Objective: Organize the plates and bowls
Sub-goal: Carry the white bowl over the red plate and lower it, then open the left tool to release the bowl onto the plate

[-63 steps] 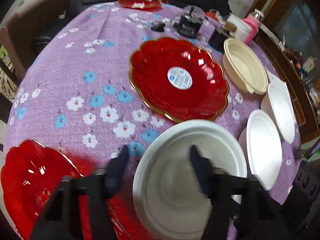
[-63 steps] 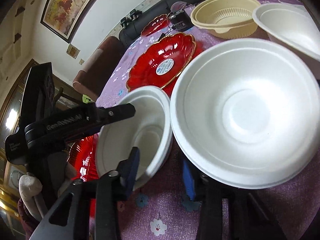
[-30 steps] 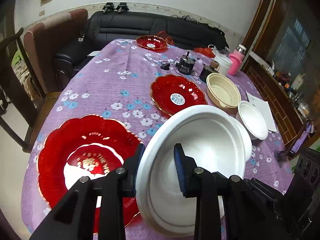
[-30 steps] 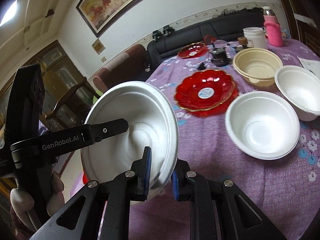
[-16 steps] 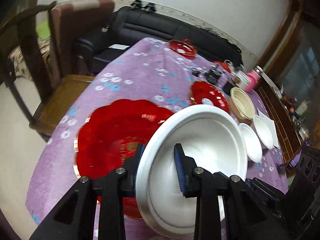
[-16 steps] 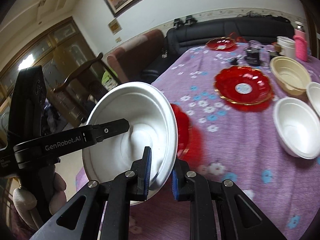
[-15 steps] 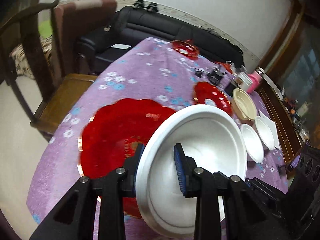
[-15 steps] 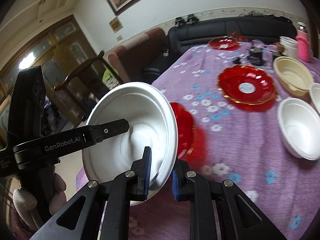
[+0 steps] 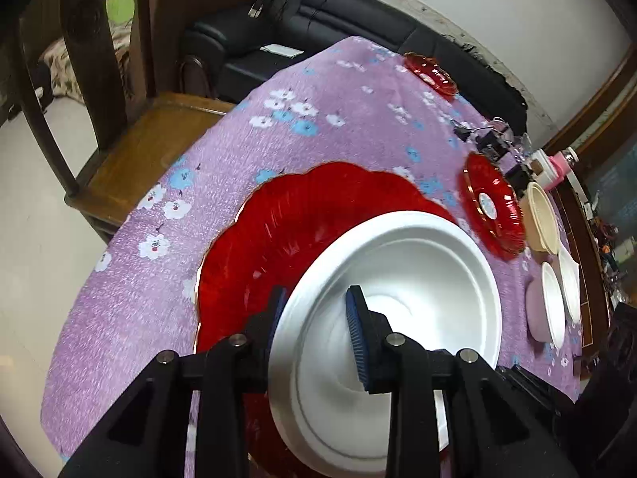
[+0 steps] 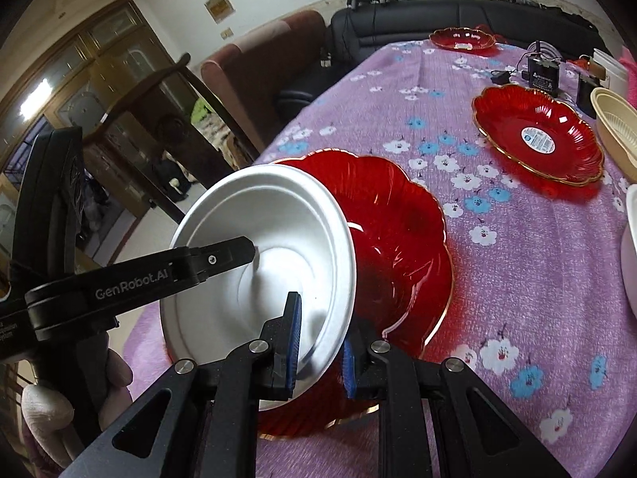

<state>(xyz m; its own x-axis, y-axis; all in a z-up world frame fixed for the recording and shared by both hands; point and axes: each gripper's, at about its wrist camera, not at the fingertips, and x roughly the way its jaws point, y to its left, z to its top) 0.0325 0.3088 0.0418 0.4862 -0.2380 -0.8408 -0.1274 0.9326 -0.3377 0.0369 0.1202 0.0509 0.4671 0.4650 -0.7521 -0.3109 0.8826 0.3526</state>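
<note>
White foam bowl (image 9: pixel 402 298), empty and tilted, sits over large red scalloped glass plate (image 9: pixel 302 219) on purple floral surface (image 9: pixel 326 91). Left gripper (image 9: pixel 314 318) and right gripper (image 10: pixel 318 338) each clamp its rim.

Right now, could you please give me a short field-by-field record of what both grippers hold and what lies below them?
held item: white foam bowl, tilted
left gripper: shut on the bowl's rim
right gripper: shut on the opposite rim
below the bowl: large red plate on the purple floral tablecloth
contact with plate: cannot tell
farther back: smaller red plate, cream bowl, two white bowls
</note>
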